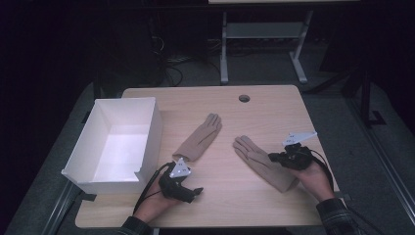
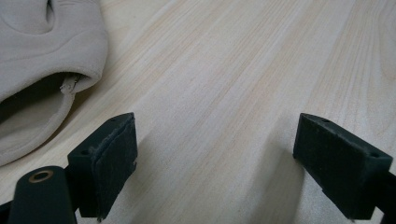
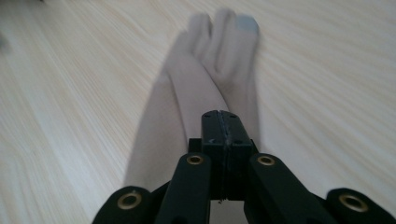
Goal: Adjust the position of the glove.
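Two beige gloves lie flat on the wooden table point(image 1: 230, 200). The left glove point(image 1: 199, 138) points away toward the far edge, and its open cuff point(image 2: 42, 60) lies just left of my left gripper point(image 2: 215, 158). That gripper point(image 1: 192, 189) stands open over bare wood near the cuff, with nothing between its jaws. The right glove point(image 1: 252, 154) lies slanted, fingers toward the table's middle. My right gripper point(image 1: 274, 157) sits over its palm with its jaws pressed together. In the right gripper view a ridge of the glove point(image 3: 205, 70) runs up into the right gripper point(image 3: 222, 126).
An open white box point(image 1: 150, 128) stands at the table's left side, close to the left glove. A round cable hole point(image 1: 243, 98) sits near the far edge. Beyond the table are a dark floor, cables and a metal frame point(image 1: 264, 34).
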A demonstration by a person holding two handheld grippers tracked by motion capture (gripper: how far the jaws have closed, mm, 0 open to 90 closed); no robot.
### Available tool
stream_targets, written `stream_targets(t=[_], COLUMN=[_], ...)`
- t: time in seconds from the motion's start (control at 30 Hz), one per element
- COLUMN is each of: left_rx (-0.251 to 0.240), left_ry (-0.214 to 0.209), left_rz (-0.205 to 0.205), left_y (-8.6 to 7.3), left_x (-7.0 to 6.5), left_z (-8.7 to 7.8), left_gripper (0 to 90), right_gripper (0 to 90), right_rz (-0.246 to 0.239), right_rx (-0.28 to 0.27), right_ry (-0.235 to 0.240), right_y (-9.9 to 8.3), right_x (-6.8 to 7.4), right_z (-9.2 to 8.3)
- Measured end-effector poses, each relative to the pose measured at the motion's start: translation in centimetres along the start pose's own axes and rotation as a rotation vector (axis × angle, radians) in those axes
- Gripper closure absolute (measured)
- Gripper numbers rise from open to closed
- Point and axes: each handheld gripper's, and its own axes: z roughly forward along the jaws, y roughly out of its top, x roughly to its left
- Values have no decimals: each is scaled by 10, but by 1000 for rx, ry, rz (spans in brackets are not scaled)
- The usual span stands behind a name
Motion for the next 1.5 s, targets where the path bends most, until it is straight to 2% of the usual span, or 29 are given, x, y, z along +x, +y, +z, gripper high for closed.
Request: stream_targets(t=[0.13, 0.27, 0.43, 0.57, 0.73, 0.77, 0.93, 0.97, 1.07, 1.1, 1.17, 1.3, 1.5], left_rx=[0, 0, 0, 0, 0, 0, 0, 0, 0, 0, 0, 0, 1], left_ry=[0, 0, 0, 0, 0, 0, 0, 0, 0, 0, 0, 0, 1], left_rz=[0, 0, 0, 0, 0, 0, 0, 0, 0, 0, 0, 0, 0], left_y=[0, 0, 0, 0, 0, 0, 0, 0, 0, 0, 0, 0, 0], left_x=[0, 0, 0, 0, 0, 0, 0, 0, 0, 0, 0, 0, 0], left_z=[0, 0, 0, 0, 0, 0, 0, 0, 0, 0, 0, 0, 0], left_gripper=[130, 130, 130, 130, 130, 130, 130, 130, 130, 130, 130, 130, 130], right_gripper=[898, 898, 898, 898, 898, 898, 898, 898, 898, 898, 898, 897, 896], right_rz=[-22, -41, -36, -27, -12, 4, 42, 42, 77, 77, 98, 85, 46], right_rx=[-11, -12, -7, 25, 54, 57, 69, 69, 71, 71, 75, 54, 62], right_ry=[23, 25, 39, 47, 17, -14, -88, -88, -145, -145, -190, -181, -150], right_y=[15, 31, 48, 53, 51, 50, 43, 43, 36, 36, 30, 23, 8], right_x=[4, 6, 2, 1, -4, -9, -25, -25, -39, -39, -47, -50, -40], right_z=[11, 26, 49, 66, 76, 76, 67, 67, 59, 59, 50, 35, 15])
